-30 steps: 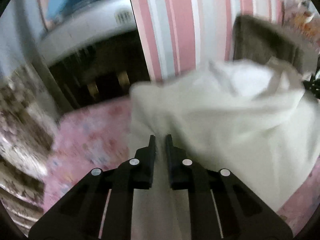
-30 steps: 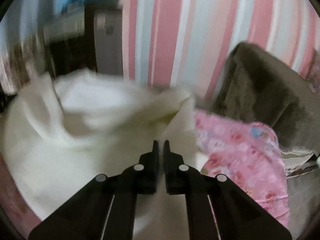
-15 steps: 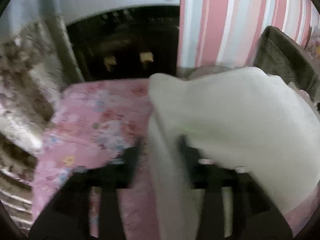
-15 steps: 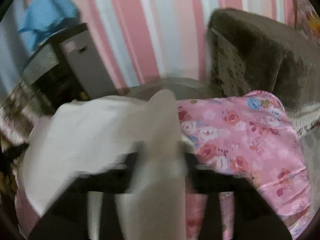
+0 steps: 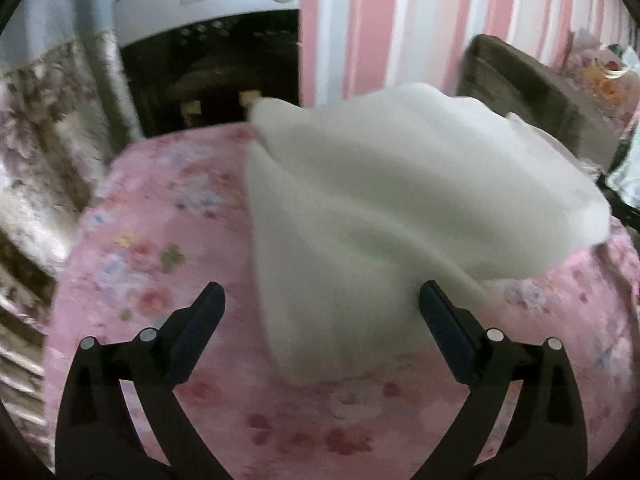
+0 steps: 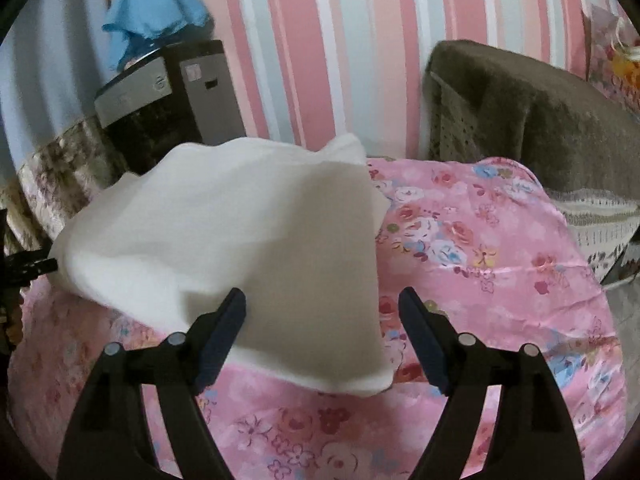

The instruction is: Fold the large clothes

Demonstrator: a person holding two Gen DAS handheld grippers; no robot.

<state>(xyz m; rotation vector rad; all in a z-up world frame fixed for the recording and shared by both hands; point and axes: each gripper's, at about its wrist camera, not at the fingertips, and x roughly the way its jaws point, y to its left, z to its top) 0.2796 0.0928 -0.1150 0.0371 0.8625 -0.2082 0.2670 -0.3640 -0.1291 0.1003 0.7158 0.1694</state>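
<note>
A large white garment (image 5: 400, 200) lies in a loose heap on the pink floral sheet (image 5: 160, 240), its near corner reaching between the fingers of my left gripper (image 5: 320, 312). That gripper's jaws are opening wide and the pads do not press on the cloth. In the right wrist view the white garment (image 6: 248, 240) puts its near edge between the fingers of my right gripper (image 6: 322, 320). Those jaws are opening too, clear of the fabric. The pink sheet (image 6: 500, 280) spreads to the right.
A pink, white and grey striped wall stands behind. A dark brown chair back (image 6: 540, 120) is at the right, a grey and black appliance (image 6: 168, 88) with a blue cloth (image 6: 156, 8) on top at the left. A flowered curtain (image 5: 40, 140) hangs at the left.
Both grippers were shut on the raised white garment, then opened and let it go. The garment dropped onto the pink sheet, and both hands moved down and forward.
</note>
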